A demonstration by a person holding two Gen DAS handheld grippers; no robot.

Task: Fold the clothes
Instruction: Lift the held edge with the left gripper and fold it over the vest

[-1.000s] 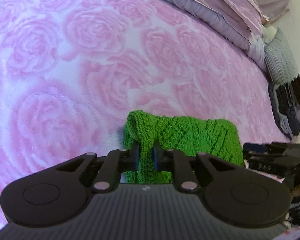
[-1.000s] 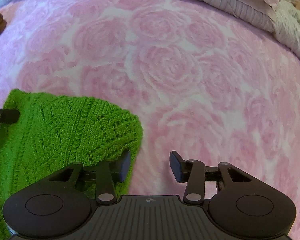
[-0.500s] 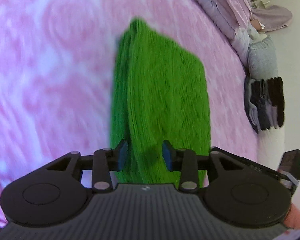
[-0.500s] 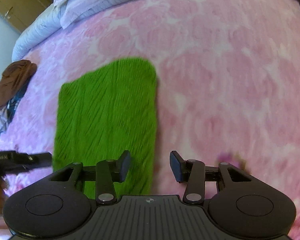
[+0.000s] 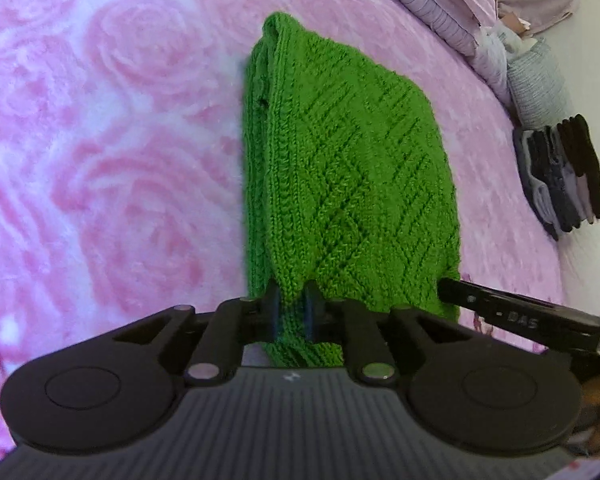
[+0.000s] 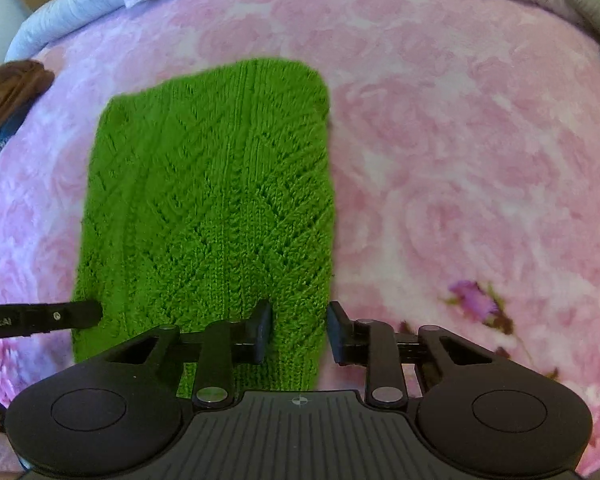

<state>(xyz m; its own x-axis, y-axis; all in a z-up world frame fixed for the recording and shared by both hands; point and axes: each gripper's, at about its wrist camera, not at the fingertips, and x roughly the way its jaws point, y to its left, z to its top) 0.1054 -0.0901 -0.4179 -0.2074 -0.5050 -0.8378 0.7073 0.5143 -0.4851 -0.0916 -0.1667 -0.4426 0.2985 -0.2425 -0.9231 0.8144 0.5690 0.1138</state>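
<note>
A green knit garment (image 5: 348,184) lies folded in a long rectangle on the pink rose blanket (image 5: 112,168). My left gripper (image 5: 293,314) is shut on the garment's near edge, close to the left corner, with knit pinched between the fingers. In the right wrist view the green knit garment (image 6: 208,208) stretches away from me. My right gripper (image 6: 298,332) is open, its fingers partly drawn in, and straddles the near right corner of the knit. The left gripper's finger (image 6: 44,318) shows at the garment's near left corner.
A stack of folded dark clothes (image 5: 560,176) sits at the bed's right edge, with a grey pillow (image 5: 540,84) and striped lilac bedding (image 5: 440,4) behind. A brown garment (image 6: 12,88) lies at the far left. A purple flower print (image 6: 472,296) marks the blanket.
The left gripper let go of the garment after laying it over, then shut on its near edge. The right gripper moved onto the near right corner and its fingers narrowed.
</note>
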